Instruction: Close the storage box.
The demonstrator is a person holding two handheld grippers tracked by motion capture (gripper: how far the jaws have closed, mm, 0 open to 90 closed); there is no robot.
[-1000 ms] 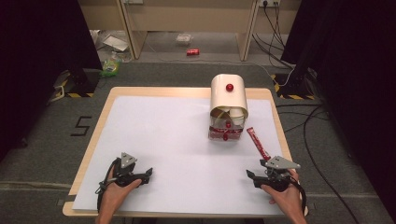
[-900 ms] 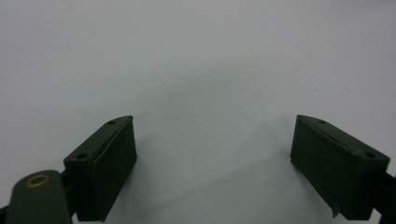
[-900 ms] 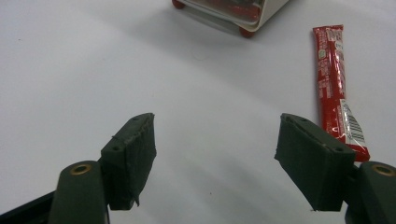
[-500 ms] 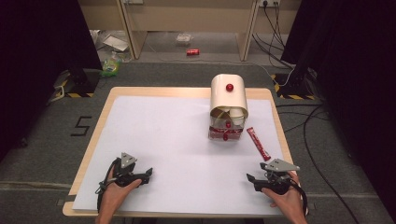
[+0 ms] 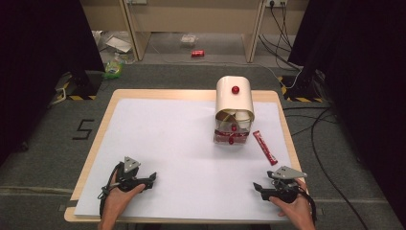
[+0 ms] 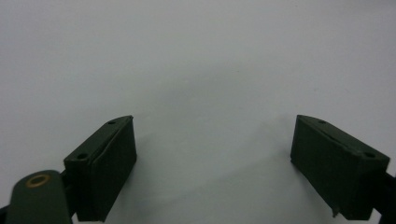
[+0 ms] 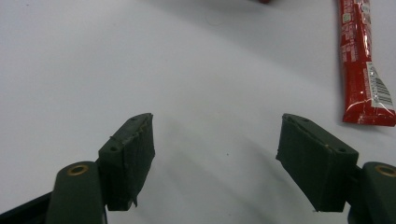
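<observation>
Left tongs near the bench's front-left corner, right tongs near its front-right corner — both resting on the white sheet, jaws spread wide, nothing between them. A red sachet lies near the right edge, just beside a cream roll-top container with red knob — toward the far edge.
</observation>
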